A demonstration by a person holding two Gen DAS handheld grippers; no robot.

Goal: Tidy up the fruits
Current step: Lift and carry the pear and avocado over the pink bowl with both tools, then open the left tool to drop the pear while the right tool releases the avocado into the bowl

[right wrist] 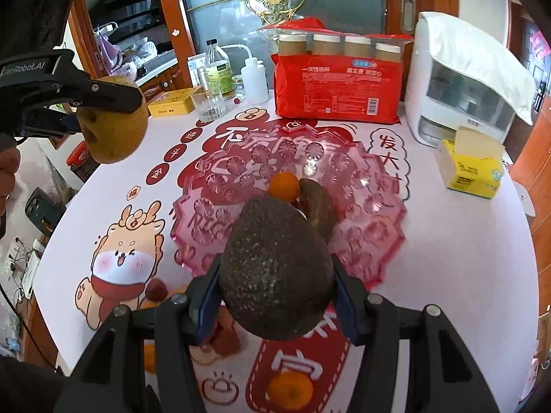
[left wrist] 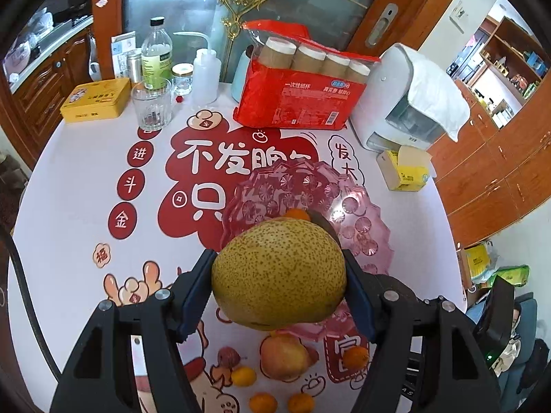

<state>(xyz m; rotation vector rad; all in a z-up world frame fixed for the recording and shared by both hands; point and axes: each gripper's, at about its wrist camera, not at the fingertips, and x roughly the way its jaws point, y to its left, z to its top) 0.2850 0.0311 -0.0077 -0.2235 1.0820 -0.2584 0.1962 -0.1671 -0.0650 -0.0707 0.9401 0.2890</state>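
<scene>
My left gripper (left wrist: 277, 258) is shut on a speckled yellow-green pear (left wrist: 279, 275), held above the near rim of a pink glass bowl (left wrist: 365, 213). The right wrist view shows that same left gripper (right wrist: 93, 113) with the pear (right wrist: 117, 137) at upper left, off the bowl's left side. My right gripper (right wrist: 277, 265) is shut on a dark avocado (right wrist: 272, 241) over the near edge of the bowl (right wrist: 372, 206). In the bowl lie a tangerine (right wrist: 284, 186) and a second avocado (right wrist: 318, 206). An apple (left wrist: 286, 358), a lychee (left wrist: 228, 356) and several tangerines (left wrist: 243, 377) lie loose on the table.
At the back of the table stand a red pack of paper cups (left wrist: 292, 99), a white appliance (left wrist: 406, 103) under a cloth, a yellow tissue box (left wrist: 404, 168), a glass tumbler (left wrist: 151, 106), a yellow tin (left wrist: 94, 99) and bottles (left wrist: 156, 55). Wooden cabinets surround the table.
</scene>
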